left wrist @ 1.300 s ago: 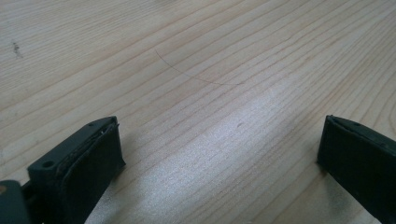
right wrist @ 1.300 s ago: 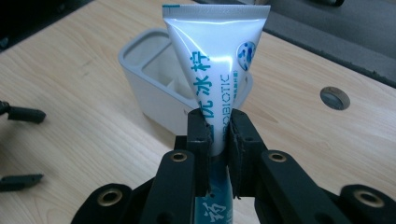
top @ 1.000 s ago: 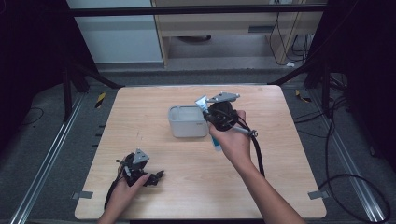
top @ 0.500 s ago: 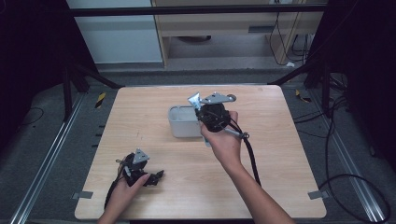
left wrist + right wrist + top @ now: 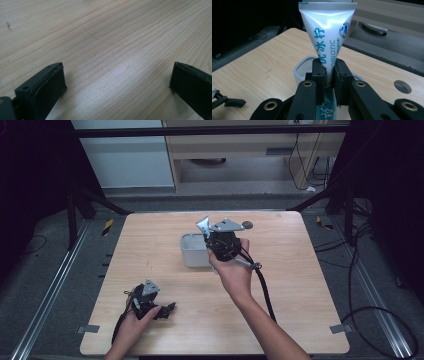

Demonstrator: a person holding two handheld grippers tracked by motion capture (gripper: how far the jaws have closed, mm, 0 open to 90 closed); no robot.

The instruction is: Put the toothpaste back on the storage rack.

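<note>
Two grippers are at work over the wooden worktop. The right gripper is clamped on a white toothpaste tube with blue-green lettering — its pads press the tube from both sides near the tube's middle, and the flat crimped end stands up above them. In the right gripper view the tube sits directly in front of a white rounded-square container, which rests on the worktop just behind the clamped jaws. In the high view the right gripper is held in the person's right hand right at the container, over its near-right edge, with the grey three-cornered plate on top and the cable trailing back toward the person.

The left gripper lies well apart from the container, toward the near-left part of the worktop, resting low in the left hand. Its own view shows its jaws standing wide apart — bare wood grain lies between them, and they grip nothing. A small round hole in the worktop lies to the right of the container in the right gripper view.
</note>
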